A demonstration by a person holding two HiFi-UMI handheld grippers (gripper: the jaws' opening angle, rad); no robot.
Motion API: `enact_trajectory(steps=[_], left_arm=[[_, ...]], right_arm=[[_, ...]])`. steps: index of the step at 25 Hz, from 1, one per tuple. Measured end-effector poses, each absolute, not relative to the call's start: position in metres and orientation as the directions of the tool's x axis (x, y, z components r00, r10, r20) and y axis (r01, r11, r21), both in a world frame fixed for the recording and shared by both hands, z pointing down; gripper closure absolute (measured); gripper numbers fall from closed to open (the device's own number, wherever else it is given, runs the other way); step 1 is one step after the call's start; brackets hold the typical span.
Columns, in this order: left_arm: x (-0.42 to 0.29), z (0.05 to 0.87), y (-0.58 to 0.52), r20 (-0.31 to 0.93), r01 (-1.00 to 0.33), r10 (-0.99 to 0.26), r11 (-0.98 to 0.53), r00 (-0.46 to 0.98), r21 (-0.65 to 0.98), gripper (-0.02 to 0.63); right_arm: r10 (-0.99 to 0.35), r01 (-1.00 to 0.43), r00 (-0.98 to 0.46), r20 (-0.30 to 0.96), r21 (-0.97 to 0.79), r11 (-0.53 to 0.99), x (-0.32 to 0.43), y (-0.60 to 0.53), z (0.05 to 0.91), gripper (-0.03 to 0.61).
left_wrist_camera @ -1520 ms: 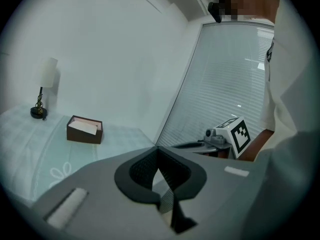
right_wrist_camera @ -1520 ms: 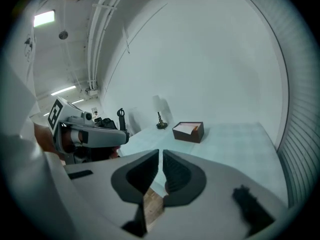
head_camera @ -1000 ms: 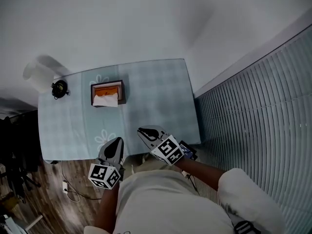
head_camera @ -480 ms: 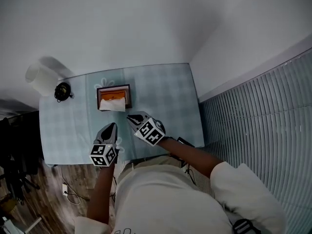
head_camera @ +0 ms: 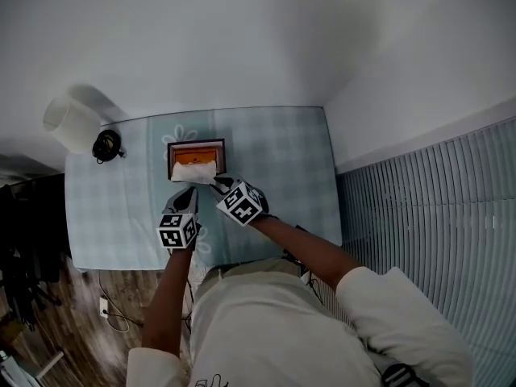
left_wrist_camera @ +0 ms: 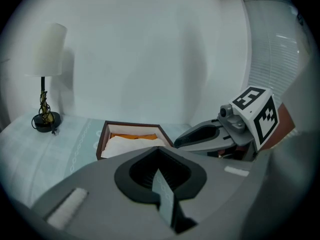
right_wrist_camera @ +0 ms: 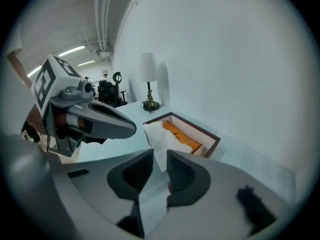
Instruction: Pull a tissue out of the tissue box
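At the table's (head_camera: 274, 147) ten o'clock corner we see a lamp (head_camera: 72, 124), and to its three o'clock stands the tissue box (head_camera: 196, 144), a white tissue (head_camera: 193, 170) spilling over its near rim. At the box's six o'clock we hold the left hand-held gripper (left_wrist_camera: 158, 153) clenched on nothing, clear of the box. At five o'clock the right hand-held gripper (right_wrist_camera: 160, 159) is released, its jaws slightly apart either side of the tissue's hanging corner.

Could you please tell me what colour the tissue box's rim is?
Dark brown; the tissue box rim shows best in the right gripper view.
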State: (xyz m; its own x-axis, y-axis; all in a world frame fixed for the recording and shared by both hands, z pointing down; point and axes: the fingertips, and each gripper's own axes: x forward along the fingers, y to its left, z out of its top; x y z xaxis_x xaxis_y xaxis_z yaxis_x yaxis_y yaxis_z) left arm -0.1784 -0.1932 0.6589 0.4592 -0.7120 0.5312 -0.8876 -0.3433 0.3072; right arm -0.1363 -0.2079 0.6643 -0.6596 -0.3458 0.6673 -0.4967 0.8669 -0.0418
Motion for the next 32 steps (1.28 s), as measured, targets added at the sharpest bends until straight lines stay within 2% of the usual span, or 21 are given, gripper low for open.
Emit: enact_trajectory(steps=[7,10,20,22,26,28,32], left_arm=[[-0.181,0.665,-0.203,0.541,-0.892,-0.710,-0.331,0.451,0.308,0.606],[-0.181,0.667,-0.205,0.542,-0.889,-0.707,-0.316,0.454,0.332,0.606],[-0.183,0.678,-0.198,0.557,-0.883,-0.690,-0.293,0.461,0.367,0.606],[-0.185,0.680,-0.196,0.555,-0.881,-0.693,-0.280,0.461,0.382,0.606],[-0.188,0.681,-0.192,0.550,-0.881,-0.702,-0.256,0.453,0.398,0.606],[-0.190,0.680,-0.192,0.547,-0.880,-0.704,-0.255,0.453,0.400,0.606],[-0.195,0.681,-0.192,0.548,-0.881,-0.707,-0.244,0.447,0.405,0.606]], right_arm=[[-0.339,-0.516,-0.629,0.700,-0.049,0.855,-0.141,-0.222,0.679,0.414],[-0.352,-0.502,-0.572,0.741,0.024,0.865,-0.138,-0.227,0.693,0.390],[-0.342,-0.369,-0.473,0.812,0.170,0.914,-0.152,-0.232,0.713,0.383],[-0.371,-0.346,-0.444,0.816,0.227,0.911,-0.152,-0.233,0.714,0.494],[-0.399,-0.356,-0.459,0.794,0.247,0.901,-0.150,-0.231,0.709,0.518],[-0.400,-0.393,-0.478,0.782,0.217,0.894,-0.149,-0.232,0.703,0.563],[-0.404,-0.420,-0.486,0.775,0.198,0.886,-0.149,-0.231,0.697,0.563]])
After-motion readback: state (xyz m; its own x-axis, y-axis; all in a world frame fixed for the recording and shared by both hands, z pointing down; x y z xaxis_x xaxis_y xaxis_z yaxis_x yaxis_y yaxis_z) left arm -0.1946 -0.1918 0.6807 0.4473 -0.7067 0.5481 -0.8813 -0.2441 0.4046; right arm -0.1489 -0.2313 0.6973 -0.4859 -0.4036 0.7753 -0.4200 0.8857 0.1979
